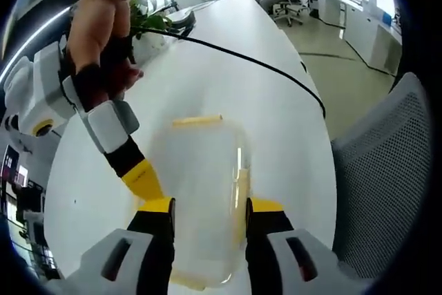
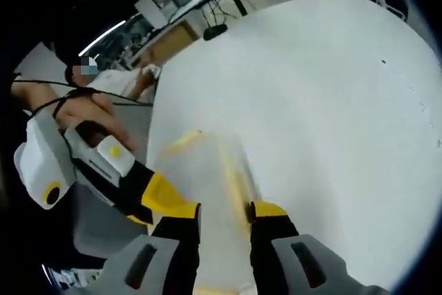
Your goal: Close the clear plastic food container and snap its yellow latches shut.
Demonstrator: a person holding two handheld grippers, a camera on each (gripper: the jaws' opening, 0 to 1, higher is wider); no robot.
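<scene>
While the right hand-held gripper [image 1: 141, 177] reaches in from the left of my left hand-held gripper [image 1: 207, 215], I have the clear container [image 1: 204, 191] sitting between the left one's jaws on the white worktop [image 1: 276, 88], and both pairs of jaws stand apart around its blurred sides rather than clamped. The lid looks down to me, with a yellow latch [image 1: 197, 121] on the far edge and another [image 1: 242, 195] by my right jaw. I judge closing nearly done, but cannot tell which latches are snapped; pressing them remains.
</scene>
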